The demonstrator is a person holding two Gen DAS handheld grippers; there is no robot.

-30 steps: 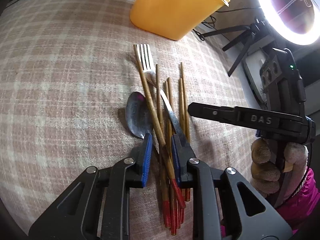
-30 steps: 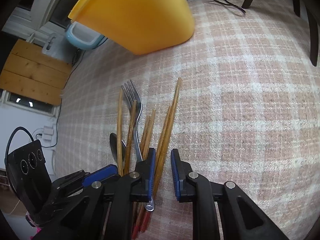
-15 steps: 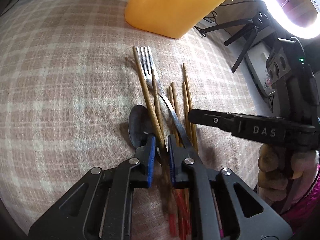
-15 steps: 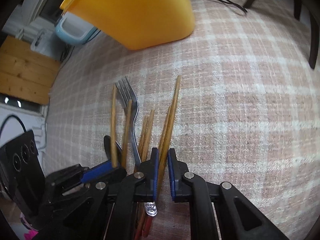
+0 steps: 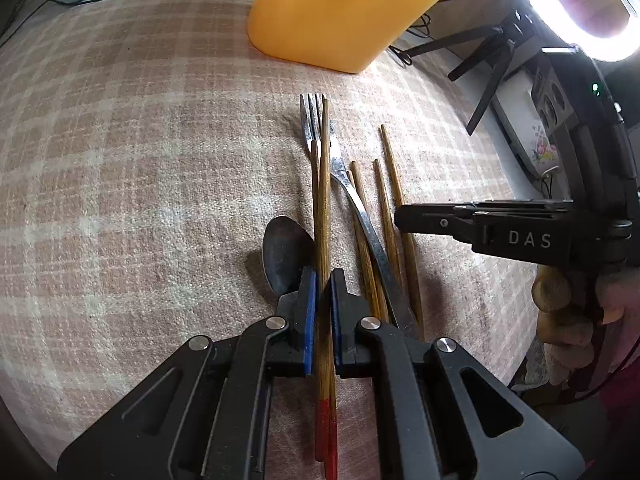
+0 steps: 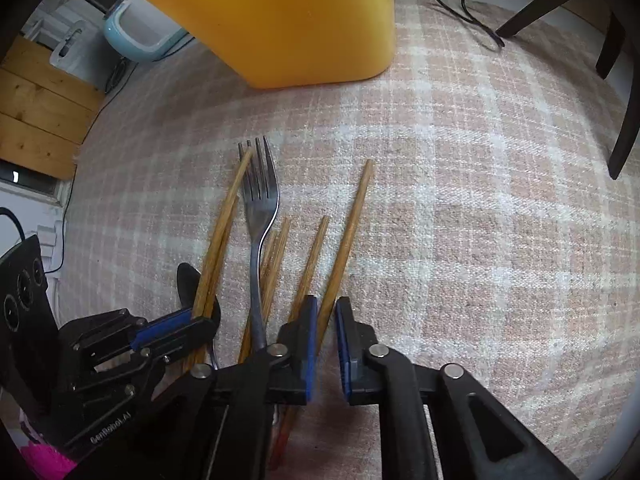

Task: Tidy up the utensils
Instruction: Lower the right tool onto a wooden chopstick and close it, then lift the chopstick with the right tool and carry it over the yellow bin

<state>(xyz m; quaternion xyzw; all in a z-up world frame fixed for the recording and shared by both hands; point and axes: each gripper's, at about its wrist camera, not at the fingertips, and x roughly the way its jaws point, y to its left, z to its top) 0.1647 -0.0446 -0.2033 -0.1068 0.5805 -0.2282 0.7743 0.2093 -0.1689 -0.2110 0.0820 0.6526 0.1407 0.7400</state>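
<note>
A metal fork (image 5: 316, 124), a metal spoon (image 5: 282, 256) and several red-tipped wooden chopsticks (image 5: 394, 208) lie together on the checked tablecloth (image 5: 140, 160). My left gripper (image 5: 323, 280) is shut on two chopsticks (image 5: 323, 200), which point at the fork's tines. My right gripper (image 6: 326, 308) has its jaws close around one chopstick (image 6: 350, 224) with a small gap on its right side. In the right wrist view the left gripper (image 6: 188, 320) holds its pair over the spoon (image 6: 188, 280), beside the fork (image 6: 260, 200).
A yellow plastic container (image 5: 344, 8) stands beyond the utensils, also in the right wrist view (image 6: 288, 16). A ring light (image 5: 576, 4) on a tripod and cables are at the right edge. A pale blue appliance (image 6: 136, 32) sits behind. Dark chair legs (image 6: 624, 80) stand at the far right.
My left gripper closed on two chopsticks and swung them straight toward the fork. My right gripper narrowed around one chopstick. Both moved slightly forward.
</note>
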